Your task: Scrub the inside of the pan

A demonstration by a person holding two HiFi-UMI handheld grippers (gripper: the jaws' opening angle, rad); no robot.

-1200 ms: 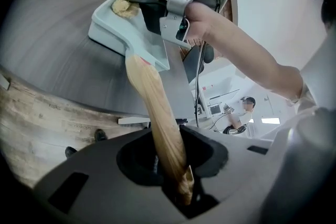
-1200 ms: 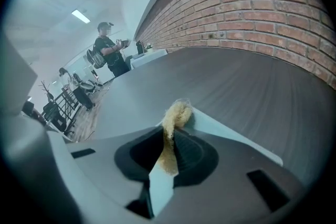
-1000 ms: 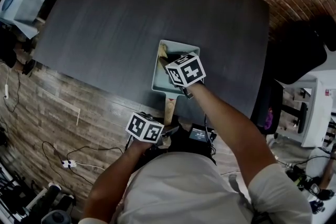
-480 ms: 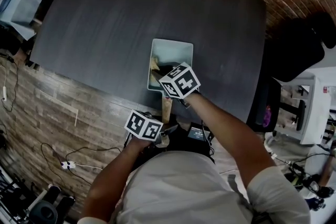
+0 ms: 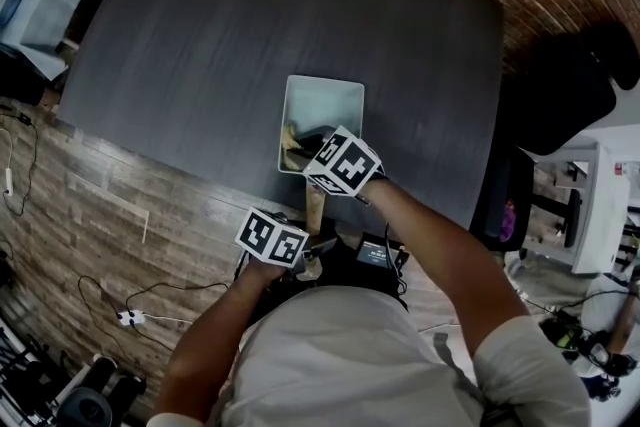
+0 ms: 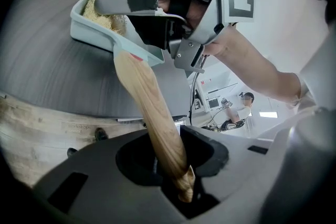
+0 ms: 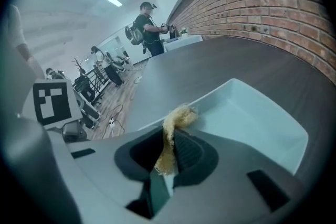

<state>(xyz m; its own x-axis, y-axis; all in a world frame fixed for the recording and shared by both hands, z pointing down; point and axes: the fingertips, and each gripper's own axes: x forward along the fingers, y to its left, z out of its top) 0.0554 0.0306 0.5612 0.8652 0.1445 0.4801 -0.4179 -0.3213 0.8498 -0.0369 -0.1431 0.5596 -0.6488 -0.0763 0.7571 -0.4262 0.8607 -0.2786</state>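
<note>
- The step in hand, as I judge it, is the scrubbing itself. The right gripper (image 7: 168, 162) has its jaws drawn almost together on a tuft of straw-coloured fibre scrubber (image 7: 177, 119). The free end of the tuft lies against the inside of the pan (image 7: 252, 113).
- The left gripper (image 6: 181, 186) does the steadying. Its jaws are partly closed and pinch the end of the pan's wooden handle (image 6: 149, 107), with nothing else between them.
- The pan is pale and square and sits on the dark table (image 5: 250, 15), close to its near edge. The handle juts past that edge toward the person.
- In the head view the scrubber sits at the pan's near-left corner, and the far half of the pan's floor is bare.
- The next move probably calls for pressing the tuft down and sweeping it toward the far and right walls. The left grip should hold the handle firm so the pan neither slides nor pivots at the table's edge.
- Only the head view places the pan on the table and shows both grippers at once. Its marker cube hides the right jaws.
- The right gripper view shows the grip on the scrubber and the pan's bare floor, but not the handle.
- Only the left gripper view shows the handle clamped. It also shows the right gripper from the side, reaching over the pan's near wall.
</note>
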